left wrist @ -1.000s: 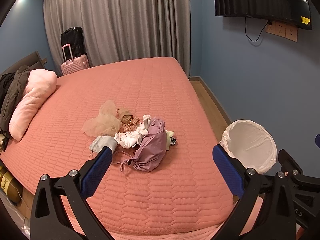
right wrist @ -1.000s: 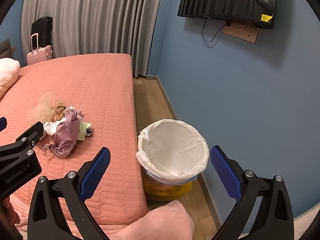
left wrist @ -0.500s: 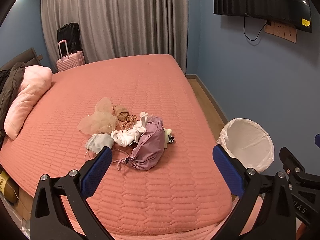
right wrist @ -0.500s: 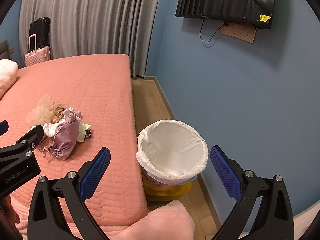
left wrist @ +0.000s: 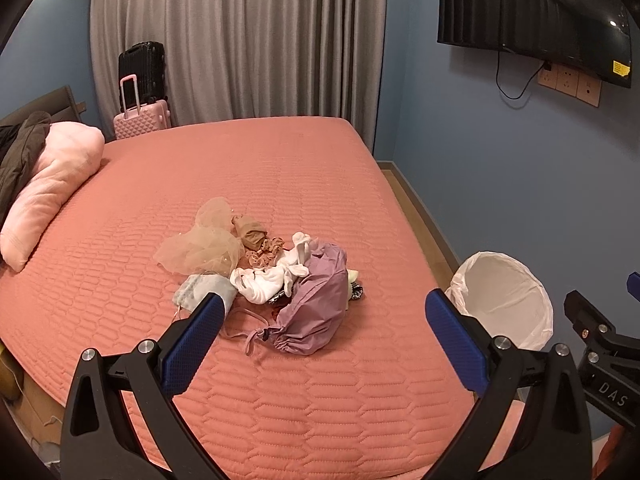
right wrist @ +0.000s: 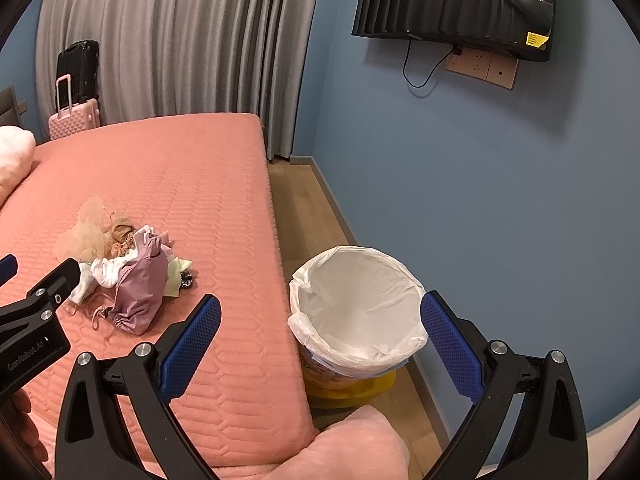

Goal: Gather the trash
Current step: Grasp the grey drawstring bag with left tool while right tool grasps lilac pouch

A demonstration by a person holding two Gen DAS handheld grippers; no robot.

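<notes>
The trash pile (left wrist: 264, 268) lies in a loose heap near the middle of the bed (left wrist: 280, 168), somewhat toward the foot and the right-hand edge, with bare quilted cover on every side of it. Between the pile and the bed's right edge runs an open strip of cover, and past that edge a narrow band of wooden floor (right wrist: 304, 208) separates the bed from the blue wall. The bin (right wrist: 356, 304), lined with a white bag and open at the top, stands on that floor just beside the bed's edge. The heap is soft stuff: a mauve drawstring pouch (left wrist: 316, 308) at the front, white crumpled cloth (left wrist: 272, 276) against it, a peach netted piece (left wrist: 200, 248) behind, and a pale face mask (left wrist: 200, 292) at the left (smaller bits at the right are too small to tell). The left hand-held gripper (left wrist: 320, 336) hangs above the near part of the bed, fingers spread wide and holding nothing; the right hand-held gripper (right wrist: 320, 336) is equally wide and bare, straddling the bed's edge and the bin. Against the frame a second earlier, the left view sits a little closer to the pile, while the heap and bin lie as they did.
</notes>
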